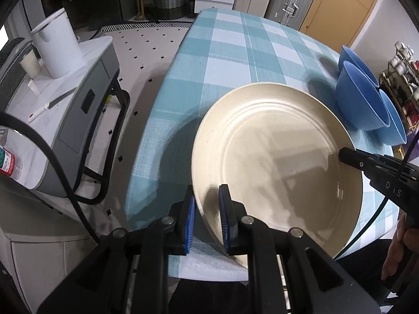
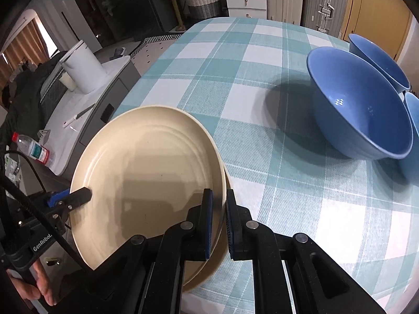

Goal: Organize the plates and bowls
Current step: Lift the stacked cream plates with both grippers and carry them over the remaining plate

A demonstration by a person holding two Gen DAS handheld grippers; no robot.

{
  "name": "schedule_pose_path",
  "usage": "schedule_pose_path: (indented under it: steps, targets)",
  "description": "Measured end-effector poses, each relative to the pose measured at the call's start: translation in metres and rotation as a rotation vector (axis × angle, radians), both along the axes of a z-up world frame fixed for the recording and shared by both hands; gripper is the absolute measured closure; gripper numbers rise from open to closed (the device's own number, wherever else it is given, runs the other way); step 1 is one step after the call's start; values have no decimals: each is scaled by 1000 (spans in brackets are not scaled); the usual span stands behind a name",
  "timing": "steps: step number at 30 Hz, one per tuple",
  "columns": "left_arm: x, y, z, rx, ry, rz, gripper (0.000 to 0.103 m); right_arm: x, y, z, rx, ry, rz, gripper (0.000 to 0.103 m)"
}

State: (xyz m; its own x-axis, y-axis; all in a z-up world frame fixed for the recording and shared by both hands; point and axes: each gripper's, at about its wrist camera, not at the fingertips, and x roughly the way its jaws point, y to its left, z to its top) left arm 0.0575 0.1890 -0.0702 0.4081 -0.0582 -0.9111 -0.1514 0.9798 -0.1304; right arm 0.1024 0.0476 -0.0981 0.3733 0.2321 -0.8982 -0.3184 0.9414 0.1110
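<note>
A large cream plate [image 1: 277, 157] is held above the checked tablecloth, tilted, between both grippers. My left gripper [image 1: 208, 217] is shut on its left rim. My right gripper [image 2: 218, 222] is shut on its right rim, where a second cream rim shows just under the top one. The plate also shows in the right wrist view [image 2: 149, 172]. The right gripper shows in the left wrist view [image 1: 348, 157] and the left gripper in the right wrist view [image 2: 78, 196]. Three blue bowls stand to the right: the nearest [image 2: 364, 107], one behind [image 2: 379, 57], and one at the edge [image 2: 413, 110].
The table with the teal checked cloth [image 2: 248, 60] stretches ahead. To the left stands a grey side table [image 1: 78, 83] with a white canister [image 1: 57, 44], a cup and a water bottle [image 2: 34, 149]. Drawers, a basket and a suitcase stand at the back.
</note>
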Motion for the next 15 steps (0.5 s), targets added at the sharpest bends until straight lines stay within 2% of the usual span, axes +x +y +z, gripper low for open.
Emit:
schedule_pose_path:
  steps: [8, 15]
  targets:
    - [-5, 1, -7, -8, 11, -2, 89, -15, 4, -5, -50, -38, 48, 94]
    - [-3, -6, -7, 31, 32, -23, 87, -21, 7, -3, -78, -56, 50, 93]
